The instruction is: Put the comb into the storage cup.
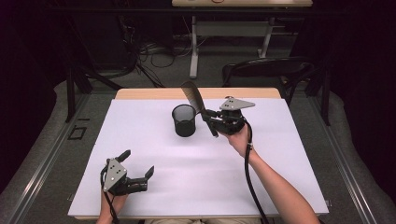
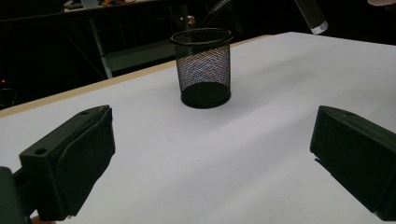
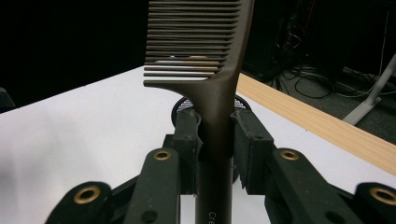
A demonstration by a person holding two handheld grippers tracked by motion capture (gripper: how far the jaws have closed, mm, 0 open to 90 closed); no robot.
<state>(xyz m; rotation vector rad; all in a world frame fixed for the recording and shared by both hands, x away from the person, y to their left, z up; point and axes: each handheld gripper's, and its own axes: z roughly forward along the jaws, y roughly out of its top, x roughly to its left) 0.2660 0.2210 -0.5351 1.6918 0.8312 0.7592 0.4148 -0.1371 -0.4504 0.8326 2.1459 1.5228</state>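
A black mesh cup [image 1: 184, 120] stands upright on the white table cover [image 1: 149, 140], near the middle back. My right gripper [image 1: 208, 117] is shut on a dark comb [image 1: 195, 99] by its handle, held just right of the cup with the teeth end raised up and back over the rim. In the right gripper view the comb [image 3: 210, 70] rises between the pads [image 3: 188, 135], with the cup rim [image 3: 183, 104] behind them. My left gripper [image 1: 137, 164] rests open near the front left corner, nothing between its jaws. The left gripper view looks at the cup [image 2: 203, 66] across bare cover.
A wooden table edge [image 1: 154, 93] runs along the back of the white cover. Beyond it are a black chair [image 1: 268, 70], a white desk frame [image 1: 229, 32] and floor cables [image 1: 154, 51]. Dark floor surrounds the table.
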